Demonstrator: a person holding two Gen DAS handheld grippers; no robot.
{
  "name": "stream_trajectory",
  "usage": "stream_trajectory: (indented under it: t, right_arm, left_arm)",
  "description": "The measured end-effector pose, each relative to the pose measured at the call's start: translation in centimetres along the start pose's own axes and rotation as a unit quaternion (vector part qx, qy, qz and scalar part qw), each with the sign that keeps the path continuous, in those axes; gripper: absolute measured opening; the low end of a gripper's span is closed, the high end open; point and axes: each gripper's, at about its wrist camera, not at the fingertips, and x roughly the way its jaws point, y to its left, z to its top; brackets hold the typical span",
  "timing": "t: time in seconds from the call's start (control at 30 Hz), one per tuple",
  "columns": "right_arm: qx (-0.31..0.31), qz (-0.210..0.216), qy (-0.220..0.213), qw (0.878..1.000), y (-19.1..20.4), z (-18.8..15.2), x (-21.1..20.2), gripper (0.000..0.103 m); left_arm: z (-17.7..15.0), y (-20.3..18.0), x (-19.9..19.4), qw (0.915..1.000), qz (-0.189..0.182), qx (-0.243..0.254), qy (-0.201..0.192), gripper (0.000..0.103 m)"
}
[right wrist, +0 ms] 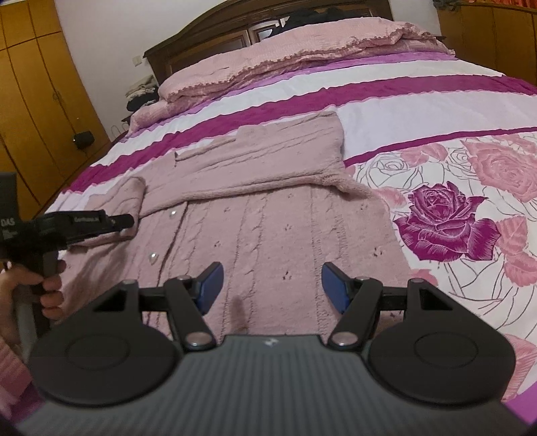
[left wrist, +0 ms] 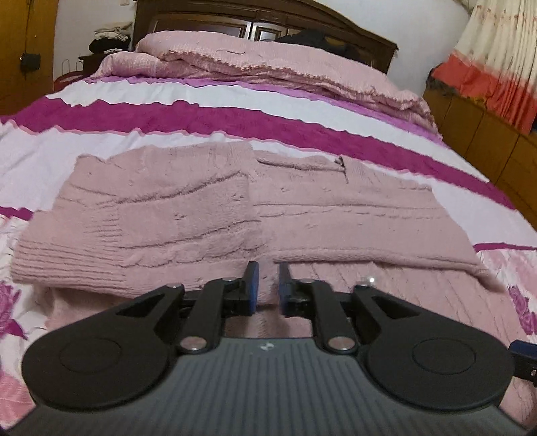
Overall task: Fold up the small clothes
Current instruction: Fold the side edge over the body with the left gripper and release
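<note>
A pink cable-knit cardigan (left wrist: 188,214) lies flat on the bed, both sleeves folded across its chest; it also shows in the right wrist view (right wrist: 261,214), with small buttons down its front. My left gripper (left wrist: 267,280) is nearly closed, with a fold of the cardigan's knit between its blue pads at the near edge of a sleeve. It shows from the side in the right wrist view (right wrist: 126,223), on the cardigan's left part. My right gripper (right wrist: 272,285) is open and empty, just above the cardigan's lower body.
The bed has a white, magenta-striped, rose-printed cover (right wrist: 436,110). A folded pink quilt (left wrist: 268,67) lies by the dark wooden headboard (left wrist: 261,20). Wooden cabinets (right wrist: 37,100) stand to the left, a curtain (left wrist: 496,67) and low cabinet to the right.
</note>
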Motion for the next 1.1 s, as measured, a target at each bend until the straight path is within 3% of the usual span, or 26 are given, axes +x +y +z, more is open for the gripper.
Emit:
stream_trajectory:
  t: [0.13,0.2,0.6,0.9,1.1]
  right_arm:
    - [-0.012,0.001,-0.001,1.0,0.7,0.2,-0.3,0.067]
    - [-0.018,0.004,-0.006,1.0,1.0,0.3,-0.7,0.067]
    - [-0.043,0.032,-0.006,0.999,3.4,1.8,-1.8,0.067]
    - [-0.062,0.071,0.008,0.996,6.6,4.4,-1.3,0.07]
    - [-0.103,0.099,0.027,0.989,11.0,5.0,1.4,0.07]
  left_arm:
    - [0.4,-0.1,-2.7,0.9995,0.024,0.002,0.018,0.046]
    - [0.7,-0.2,-4.7,0.9986,0.045,0.008,0.026,0.05]
    - [-0.3,3.3,-12.4,0.9944,0.078,-0.043,0.057,0.06]
    - [-1.1,6.1,-14.4,0.989,0.119,-0.062,0.062,0.06]
    - [-2.1,8.7,-15.4,0.9833,0.153,-0.078,0.061,0.06]
